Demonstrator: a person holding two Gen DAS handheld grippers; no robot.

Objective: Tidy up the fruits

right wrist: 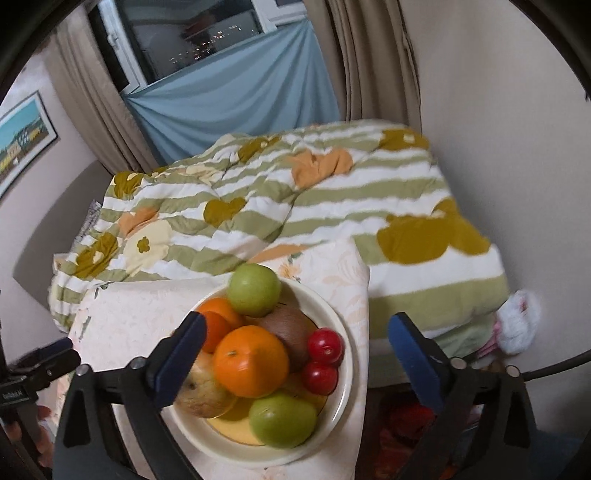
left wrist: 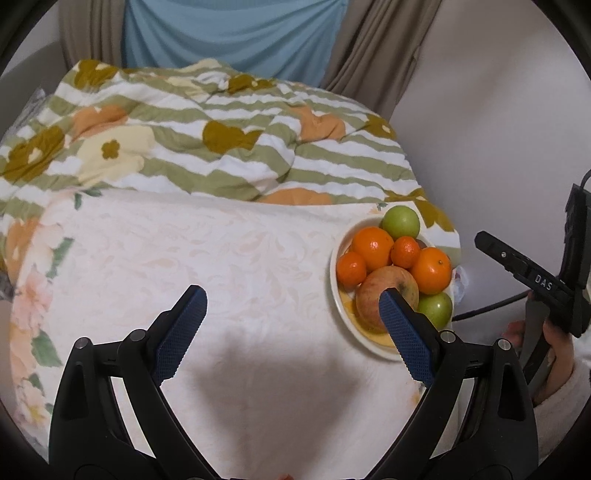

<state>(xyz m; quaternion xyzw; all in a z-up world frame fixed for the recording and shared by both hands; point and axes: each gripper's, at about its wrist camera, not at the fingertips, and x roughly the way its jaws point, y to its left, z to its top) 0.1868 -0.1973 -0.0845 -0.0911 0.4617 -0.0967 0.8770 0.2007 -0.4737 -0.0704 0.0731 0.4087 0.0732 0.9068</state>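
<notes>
Both grippers' fingers spread wide, empty — right gripper [right wrist: 295, 332] over fruit bowl [right wrist: 343, 373], left gripper [left wrist: 291, 310] beside it

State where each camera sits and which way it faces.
Left wrist: on the left gripper, tilted down over the tablecloth; its open blue-padded fingers, right gripper and a hand show.
Right wrist: on the right gripper, open above the bowl; the left gripper shows at left.
Shared: bowl, quilt, blue curtain.
</notes>
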